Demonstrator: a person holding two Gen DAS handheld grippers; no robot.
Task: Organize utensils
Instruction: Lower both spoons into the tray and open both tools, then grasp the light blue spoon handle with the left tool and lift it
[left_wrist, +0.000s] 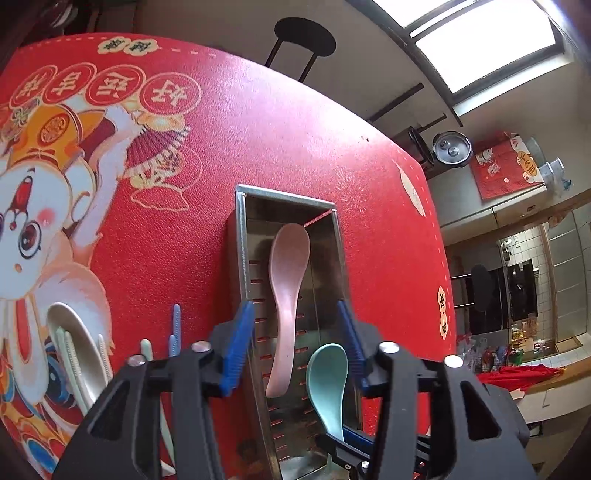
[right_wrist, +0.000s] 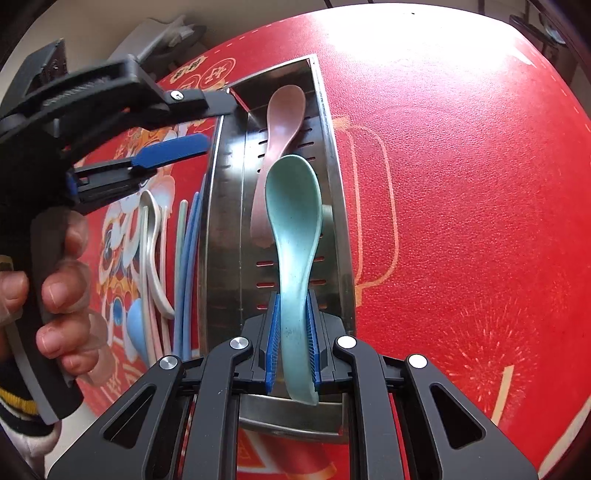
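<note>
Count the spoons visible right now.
4: pink spoon in the metal holder; teal spoon in the right tongs; white spoon and light-blue spoon on the mat. Others may be hidden.

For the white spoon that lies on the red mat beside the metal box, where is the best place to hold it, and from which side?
Probably the handle of the white spoon, from above: it is narrow and lies flat on the red mat, with chopsticks close alongside. The open left tongs are free; the right tongs hold the green spoon.

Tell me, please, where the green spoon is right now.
The green spoon is clamped by its handle in the right gripper, held over the metal utensil box, just above the pink spoon lying inside it.
</note>
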